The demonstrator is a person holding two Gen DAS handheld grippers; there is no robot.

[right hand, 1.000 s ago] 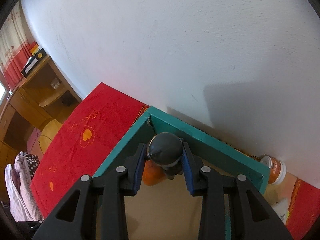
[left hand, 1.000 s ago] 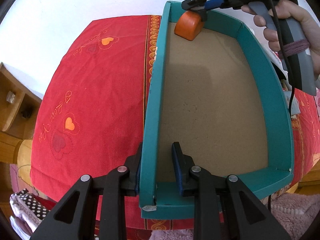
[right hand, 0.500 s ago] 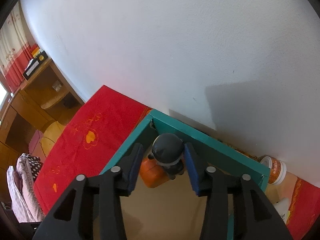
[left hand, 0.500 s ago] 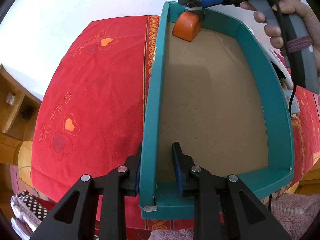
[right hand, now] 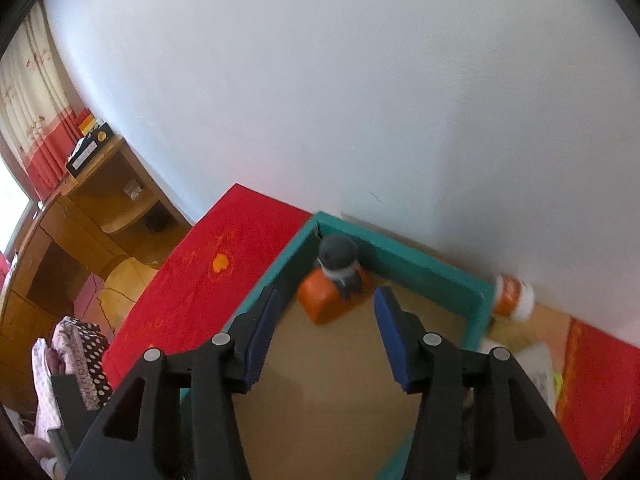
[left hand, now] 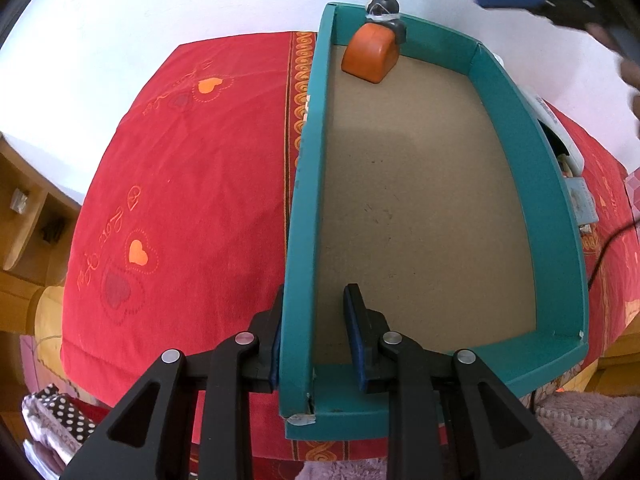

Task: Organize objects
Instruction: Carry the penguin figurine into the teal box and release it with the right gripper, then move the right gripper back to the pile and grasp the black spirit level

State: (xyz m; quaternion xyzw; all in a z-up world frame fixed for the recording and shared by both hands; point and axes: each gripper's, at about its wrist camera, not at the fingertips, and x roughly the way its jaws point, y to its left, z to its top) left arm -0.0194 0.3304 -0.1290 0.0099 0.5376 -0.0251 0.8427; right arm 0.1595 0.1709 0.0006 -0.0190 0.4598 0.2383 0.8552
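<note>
Left tongs (left hand: 314, 338) straddle the near end of the teal box's (left hand: 304, 208) left wall: outer pad flat against the wall's outside, inner pad inside the box with a visible gap to the wall. Can't tell from this angle whether it's a real clamp or just a loose hold.

Box sits on a red cloth (left hand: 192, 184) with heart patterns; brown cardboard floor (left hand: 420, 208) is bare across the near and middle part.

Far left corner of the box: orange block (left hand: 372, 54) on the floor, dark grey round-headed piece (left hand: 384, 8) touching it on the far side, right up against the back wall of the box.

Right tongs (right hand: 326, 334) are pulled back above the box interior, jaws have just been opening, nothing between the pads. Orange block and grey piece lie ahead of the tips, apart from them. In the left wrist view the right tongs show only as a blur at the top right edge.

Beyond the far right corner of the box, outside it: an orange-and-white jar (right hand: 512, 296) against the white wall (right hand: 360, 100). Wooden shelving (right hand: 100, 216) off to the left, past the cloth.
</note>
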